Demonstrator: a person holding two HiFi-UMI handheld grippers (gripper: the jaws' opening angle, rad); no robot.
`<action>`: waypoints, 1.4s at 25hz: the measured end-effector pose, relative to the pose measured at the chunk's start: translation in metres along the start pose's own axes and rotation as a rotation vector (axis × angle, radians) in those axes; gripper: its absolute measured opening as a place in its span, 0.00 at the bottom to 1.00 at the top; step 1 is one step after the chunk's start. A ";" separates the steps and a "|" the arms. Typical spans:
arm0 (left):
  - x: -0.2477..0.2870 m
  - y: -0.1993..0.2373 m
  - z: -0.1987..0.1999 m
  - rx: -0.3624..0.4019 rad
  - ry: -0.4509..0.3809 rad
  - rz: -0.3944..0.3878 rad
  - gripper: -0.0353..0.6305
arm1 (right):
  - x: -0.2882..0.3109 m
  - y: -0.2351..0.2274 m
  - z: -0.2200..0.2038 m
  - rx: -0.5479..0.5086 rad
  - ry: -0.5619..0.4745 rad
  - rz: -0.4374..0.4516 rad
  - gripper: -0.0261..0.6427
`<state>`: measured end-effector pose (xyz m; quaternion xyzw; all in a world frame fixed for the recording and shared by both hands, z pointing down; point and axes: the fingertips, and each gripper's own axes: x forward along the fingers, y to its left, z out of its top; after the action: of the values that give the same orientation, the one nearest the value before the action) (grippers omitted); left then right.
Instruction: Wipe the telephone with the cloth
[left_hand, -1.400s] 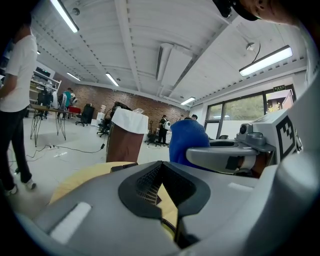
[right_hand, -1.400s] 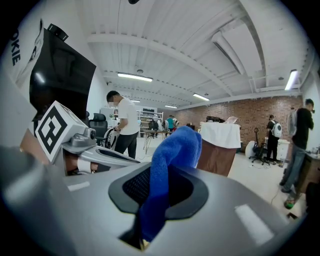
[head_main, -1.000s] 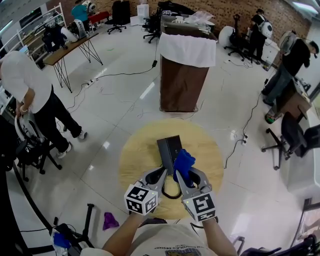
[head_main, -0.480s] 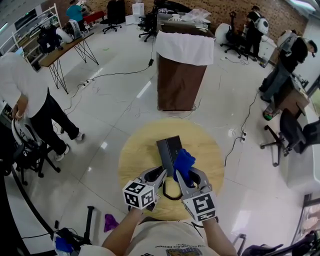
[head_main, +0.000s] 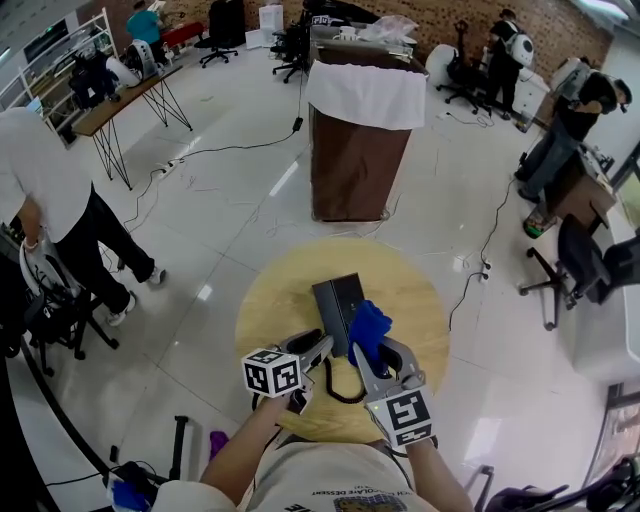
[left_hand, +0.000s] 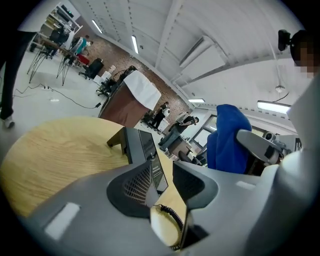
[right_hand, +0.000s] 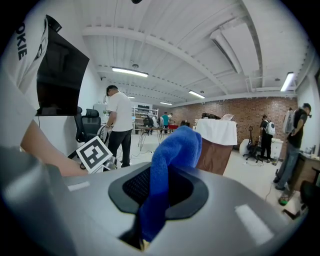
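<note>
Telephone (head_main: 338, 305) is the thing to be cleaned, but the biggest thing in play is the round wooden table (head_main: 275, 300) that carries it. The black desk set stands propped near the table's middle, just beyond both tools, and nothing touches it. The left gripper (head_main: 316, 345) is low over the near part of the table. Its jaws have just been opening and now stand apart with a clear gap. The left gripper view looks through that gap at the phone's dark face (left_hand: 145, 150), and the pads press on nothing. The right gripper (head_main: 373, 352) is beside it with its jaws closed together on the blue cloth (head_main: 368, 325). A bunched end of the cloth stands up above the pads (right_hand: 172, 155) and hangs close to the phone's near right corner. The frames do not settle whether it brushes that corner. Smallest is the black coiled cord (head_main: 335, 385), which loops on the wood between the two tools and shows low in the left gripper's gap (left_hand: 172, 217). As a judgement, the cloth is picked up and brought to the phone. The wiping itself looks not yet begun, so the top, the sides and probably the cord are all left to do.
</note>
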<state>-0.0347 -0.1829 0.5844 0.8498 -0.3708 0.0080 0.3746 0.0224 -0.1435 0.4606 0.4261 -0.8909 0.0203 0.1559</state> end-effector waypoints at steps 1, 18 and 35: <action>0.004 0.004 -0.002 -0.010 0.012 -0.007 0.24 | -0.001 -0.001 -0.001 0.001 0.002 -0.003 0.13; 0.052 0.059 -0.020 -0.216 0.112 -0.097 0.35 | -0.002 -0.013 -0.020 0.025 0.065 -0.036 0.13; 0.058 0.053 -0.023 -0.314 0.141 -0.203 0.15 | 0.000 -0.014 -0.026 0.030 0.070 -0.038 0.13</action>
<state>-0.0207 -0.2280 0.6514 0.8113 -0.2525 -0.0282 0.5266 0.0399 -0.1485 0.4835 0.4441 -0.8763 0.0457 0.1810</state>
